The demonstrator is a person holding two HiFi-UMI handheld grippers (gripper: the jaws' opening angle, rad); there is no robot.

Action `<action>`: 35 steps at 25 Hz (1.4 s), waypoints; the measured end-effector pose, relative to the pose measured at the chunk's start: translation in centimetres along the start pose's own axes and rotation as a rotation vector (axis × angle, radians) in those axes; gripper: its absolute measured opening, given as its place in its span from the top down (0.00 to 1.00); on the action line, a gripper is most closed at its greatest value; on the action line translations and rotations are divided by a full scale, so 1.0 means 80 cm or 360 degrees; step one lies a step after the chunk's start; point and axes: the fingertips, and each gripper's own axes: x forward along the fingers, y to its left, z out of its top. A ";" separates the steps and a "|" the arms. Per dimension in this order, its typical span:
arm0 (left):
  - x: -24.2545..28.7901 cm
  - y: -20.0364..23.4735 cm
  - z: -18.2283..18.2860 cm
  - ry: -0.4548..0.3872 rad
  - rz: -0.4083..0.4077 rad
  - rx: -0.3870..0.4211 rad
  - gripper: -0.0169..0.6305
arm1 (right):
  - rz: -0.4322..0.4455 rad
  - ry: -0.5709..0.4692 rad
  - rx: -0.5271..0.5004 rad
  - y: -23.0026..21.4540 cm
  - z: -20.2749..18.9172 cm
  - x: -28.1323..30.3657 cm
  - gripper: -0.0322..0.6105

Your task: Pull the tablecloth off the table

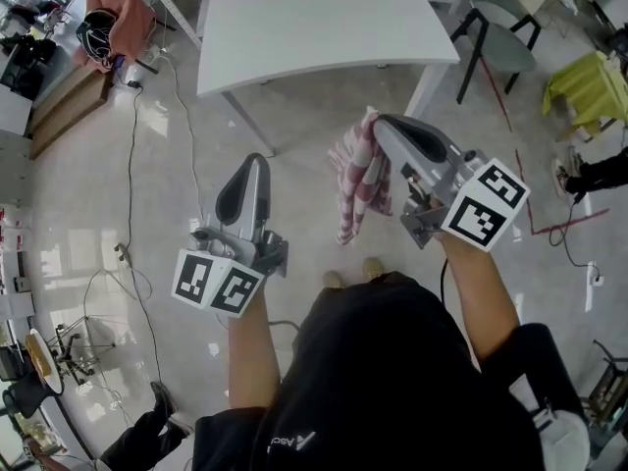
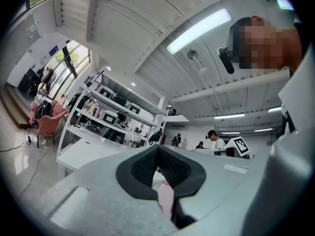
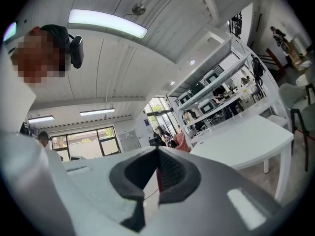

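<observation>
Tablecloth hangs bunched from the closed right claw.

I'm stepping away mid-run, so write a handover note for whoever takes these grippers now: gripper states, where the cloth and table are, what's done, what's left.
Left gripper: shut, empty.
Right gripper: shut on the checked tablecloth, which hangs bunched from its jaws.
White table: bare top, in front of both grippers.
Done: tablecloth is off the table.
Left: probably only setting the tablecloth down somewhere.
</observation>
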 end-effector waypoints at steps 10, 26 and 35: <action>0.016 -0.022 -0.006 -0.0014 -0.0043 0.0003 0.96 | 0.0003 -0.0043 -0.0094 -0.004 0.030 -0.017 0.94; 0.020 -0.028 -0.005 0.0011 -0.0092 0.0007 0.96 | 0.0022 -0.0015 -0.0096 0.009 0.027 -0.018 0.94; 0.020 -0.031 -0.002 0.0003 -0.0113 0.0001 0.96 | 0.0008 -0.0025 -0.0114 0.012 0.027 -0.021 0.94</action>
